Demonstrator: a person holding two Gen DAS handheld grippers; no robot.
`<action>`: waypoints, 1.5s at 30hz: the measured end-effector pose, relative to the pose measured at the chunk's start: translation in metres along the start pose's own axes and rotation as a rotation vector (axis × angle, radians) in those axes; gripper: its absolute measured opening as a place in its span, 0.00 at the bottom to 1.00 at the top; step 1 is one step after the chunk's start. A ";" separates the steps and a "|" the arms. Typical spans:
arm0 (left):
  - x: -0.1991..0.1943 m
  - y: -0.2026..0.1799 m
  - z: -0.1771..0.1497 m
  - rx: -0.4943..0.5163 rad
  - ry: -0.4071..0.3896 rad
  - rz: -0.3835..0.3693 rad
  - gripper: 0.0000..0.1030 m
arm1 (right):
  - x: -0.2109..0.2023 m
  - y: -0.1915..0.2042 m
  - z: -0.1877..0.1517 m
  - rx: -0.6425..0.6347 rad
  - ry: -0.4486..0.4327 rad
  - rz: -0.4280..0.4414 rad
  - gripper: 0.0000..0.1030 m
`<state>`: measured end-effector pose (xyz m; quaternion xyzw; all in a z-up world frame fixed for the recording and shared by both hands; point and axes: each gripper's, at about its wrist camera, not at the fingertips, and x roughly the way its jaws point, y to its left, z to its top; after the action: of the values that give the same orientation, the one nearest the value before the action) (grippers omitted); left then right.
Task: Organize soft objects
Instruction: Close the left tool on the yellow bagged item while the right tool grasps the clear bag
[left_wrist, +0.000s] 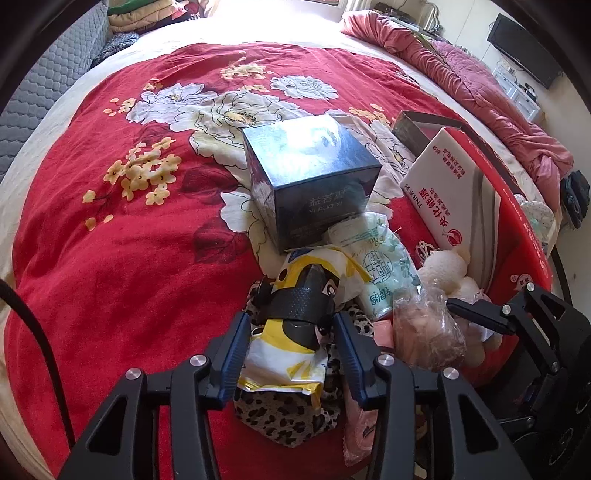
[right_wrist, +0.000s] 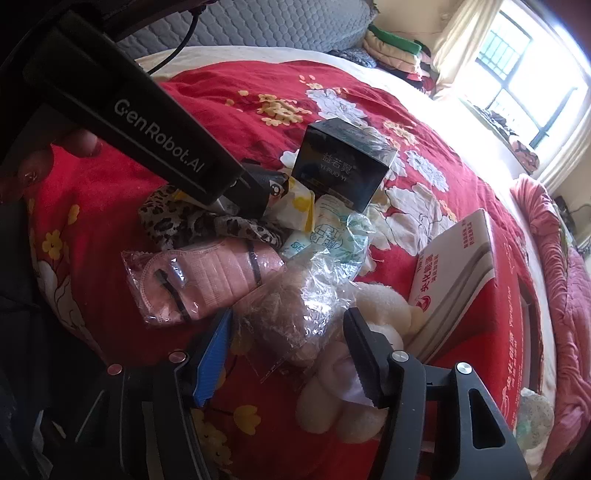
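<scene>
A pile of soft things lies on the red floral bedspread (left_wrist: 110, 240). My left gripper (left_wrist: 291, 332) points down over a yellow-and-white packet with a black panda print (left_wrist: 284, 354). Its blue pads stand close on both sides of the packet without pressing it. The packet rests on a leopard-print cloth (left_wrist: 280, 410). My right gripper (right_wrist: 290, 314) is open around a clear plastic bag with something pinkish inside (right_wrist: 291, 317). A cream plush toy (right_wrist: 376, 306) lies against its right finger. A pink mask pack (right_wrist: 207, 280) and a green-and-white tissue packet (right_wrist: 332, 232) lie nearby.
A dark blue box (left_wrist: 310, 177) stands just behind the pile. A white-and-red box (left_wrist: 450, 192) leans in an open red carton (right_wrist: 517, 332) on the right. A pink quilt (left_wrist: 480, 81) runs along the bed's far side. A grey padded headboard (left_wrist: 48, 81) is at the left.
</scene>
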<state>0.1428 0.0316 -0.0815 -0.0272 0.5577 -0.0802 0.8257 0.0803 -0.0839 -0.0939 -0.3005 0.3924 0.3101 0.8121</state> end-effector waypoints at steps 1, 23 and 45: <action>0.002 -0.001 0.001 0.004 0.005 0.001 0.46 | -0.001 -0.002 0.000 0.014 -0.005 0.006 0.57; 0.022 -0.011 0.023 0.014 0.025 -0.061 0.38 | -0.026 -0.029 -0.001 0.209 -0.101 0.103 0.44; -0.025 0.005 0.021 -0.095 -0.101 -0.151 0.35 | -0.018 -0.039 0.001 0.278 -0.127 0.145 0.40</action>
<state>0.1536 0.0397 -0.0512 -0.1122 0.5149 -0.1144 0.8422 0.1007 -0.1123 -0.0692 -0.1360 0.4002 0.3289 0.8445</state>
